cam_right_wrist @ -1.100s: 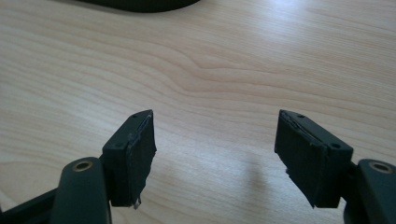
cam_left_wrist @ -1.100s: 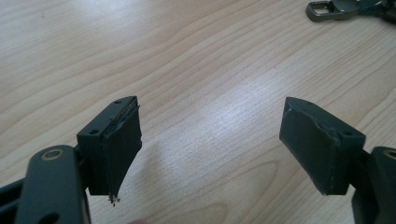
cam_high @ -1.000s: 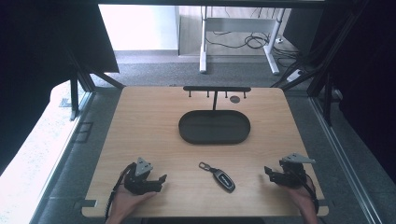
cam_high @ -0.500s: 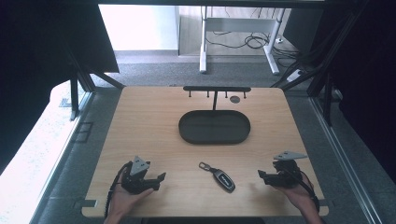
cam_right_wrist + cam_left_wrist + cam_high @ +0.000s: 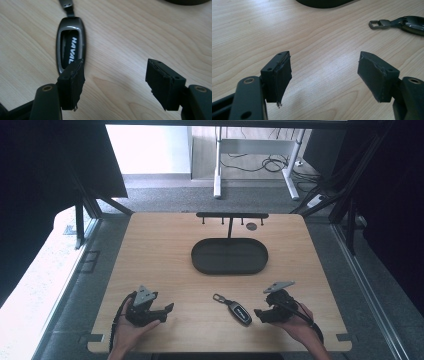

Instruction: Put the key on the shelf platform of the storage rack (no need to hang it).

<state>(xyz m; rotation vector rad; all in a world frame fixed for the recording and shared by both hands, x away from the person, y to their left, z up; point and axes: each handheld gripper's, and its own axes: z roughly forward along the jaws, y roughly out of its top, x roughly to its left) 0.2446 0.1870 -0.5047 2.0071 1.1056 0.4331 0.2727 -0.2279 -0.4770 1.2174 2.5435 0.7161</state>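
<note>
I see my right gripper (image 5: 259,313) low over the table (image 5: 160,255), jaws spread wide and holding nothing, its left jaw just beside the car key (image 5: 70,47) (the one lettered HAVAL). The key lies flat near the front edge, between both grippers. My left gripper (image 5: 169,308) is also spread wide, with nothing between its jaws. A dark oval tray (image 5: 229,256) sits farther back.
</note>
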